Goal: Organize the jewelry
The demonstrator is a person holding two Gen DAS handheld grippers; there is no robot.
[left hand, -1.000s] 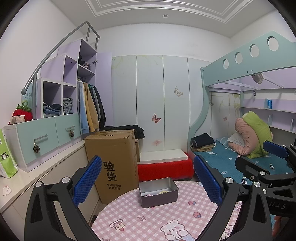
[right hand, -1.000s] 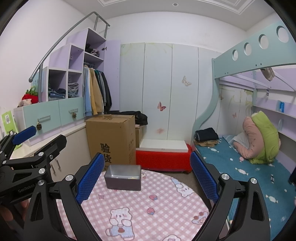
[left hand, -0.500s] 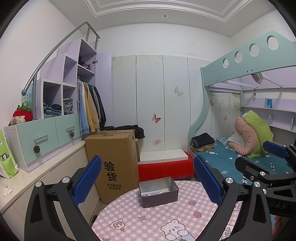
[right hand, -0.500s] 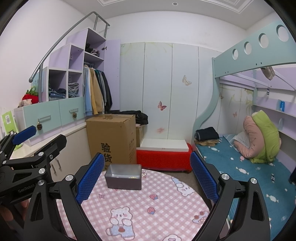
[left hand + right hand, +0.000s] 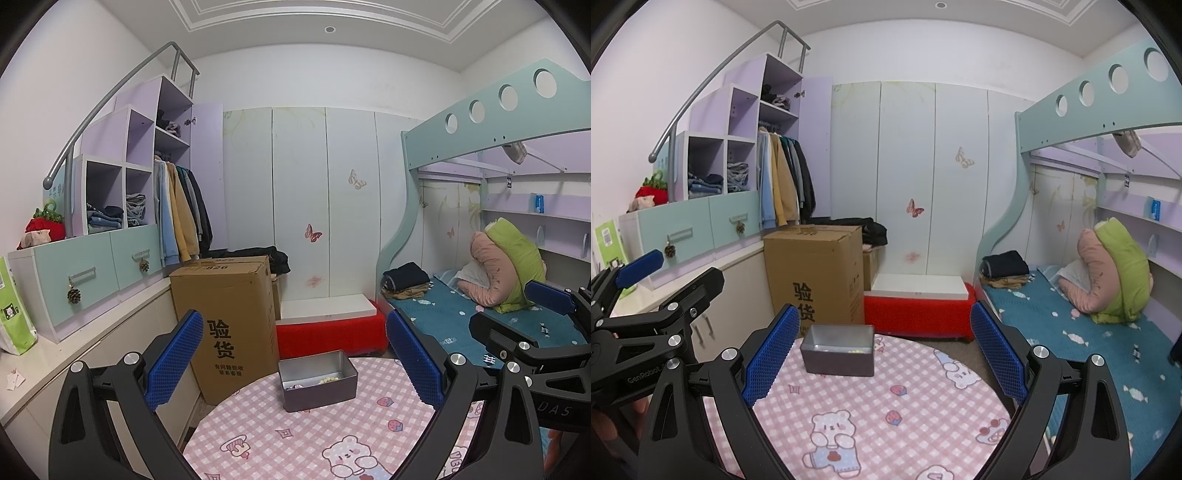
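Observation:
A grey metal tin (image 5: 318,380) stands on the far part of a round table with a pink checked cloth (image 5: 295,435). Small pale beads and a dark trinket lie inside it. In the right wrist view the same tin (image 5: 837,350) sits ahead and left, over the cloth (image 5: 886,417). My left gripper (image 5: 293,360) is open and empty, held above the near table, short of the tin. Just as wide open and empty, my right gripper (image 5: 884,354) hovers to the tin's right. Each gripper shows at the edge of the other's view.
A tall cardboard box (image 5: 225,325) stands on the floor behind the table's left. A red bench with a white board (image 5: 328,325) is behind the table. A bunk bed (image 5: 480,317) fills the right side. Cabinets and a counter (image 5: 74,332) line the left wall.
The right wrist view has crept slightly forward, so the tin sits a little lower and nearer. The left gripper has hardly moved. Both stay open.

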